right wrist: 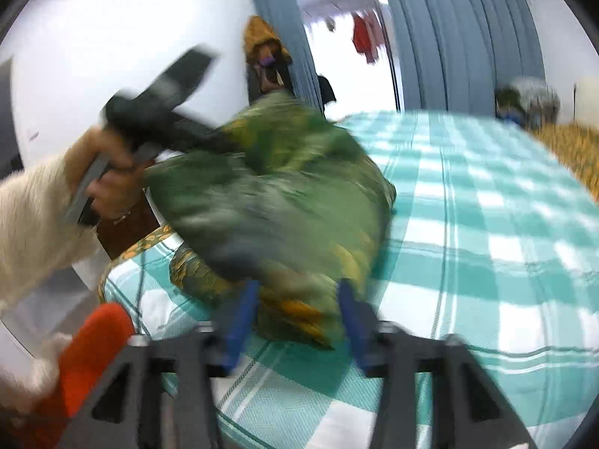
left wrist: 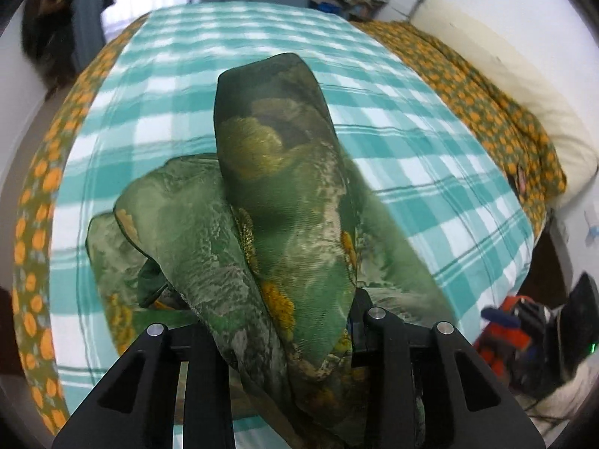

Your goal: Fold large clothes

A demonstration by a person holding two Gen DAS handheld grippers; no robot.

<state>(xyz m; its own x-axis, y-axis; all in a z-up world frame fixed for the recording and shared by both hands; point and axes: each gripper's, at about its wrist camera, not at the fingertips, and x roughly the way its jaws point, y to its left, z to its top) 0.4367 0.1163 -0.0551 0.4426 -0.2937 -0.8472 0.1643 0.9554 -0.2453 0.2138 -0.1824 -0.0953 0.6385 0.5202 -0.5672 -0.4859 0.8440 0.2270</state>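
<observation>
On the bed's teal-and-white checked sheet (left wrist: 430, 172) a green printed garment (left wrist: 277, 202) lies bunched, one fold lifted. The left gripper (left wrist: 284, 321) is clamped on that lifted cloth, which drapes over its fingers and hides the pads. In the blurred right wrist view, the right gripper (right wrist: 295, 318) has garment fabric between its blue pads (right wrist: 243, 314); I cannot tell whether they press it.

So it's a bed (left wrist: 430, 86) with a teal-and-white checked sheet (left wrist: 232, 45) spread over the top. Under that there's an orange-flowered cover (left wrist: 483, 97) poking out along the edges at 3 and 9 o'clock. A crumpled green patterned cloth (left wrist: 277, 194) sits on the sheet toward 6 o'clock, partly lifted. A cream pillow (left wrist: 524, 86) lies at 2 o'clock.
</observation>
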